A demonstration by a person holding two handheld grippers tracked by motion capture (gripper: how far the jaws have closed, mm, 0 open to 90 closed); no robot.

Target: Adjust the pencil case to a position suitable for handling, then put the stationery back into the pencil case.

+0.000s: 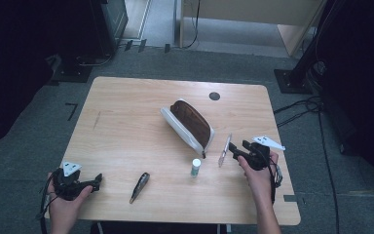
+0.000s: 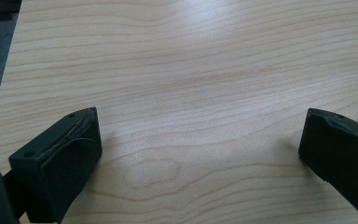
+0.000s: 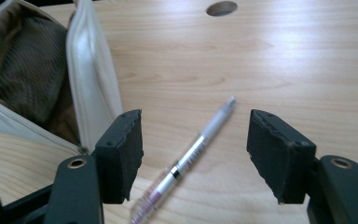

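Note:
A white pencil case (image 1: 187,124) with a brown lining lies unzipped in the middle of the wooden table (image 1: 126,107). Just right of it lies a clear pen (image 1: 224,150). My right gripper (image 1: 237,150) sits beside the pen's near end. In the right gripper view the pen (image 3: 191,154) lies on the wood between the open jaws of my right gripper (image 3: 196,144), touching neither pad, with the pencil case (image 3: 93,84) at the left. My left gripper (image 1: 97,181) rests at the front left corner. In its own view the left gripper (image 2: 200,140) stands open over bare wood.
A small white tube with a green band (image 1: 196,167) stands upright in front of the case. A dark pen (image 1: 140,186) lies near the front edge. A round cable hole (image 1: 214,96) is at the back of the table. Cables run across the floor at the right.

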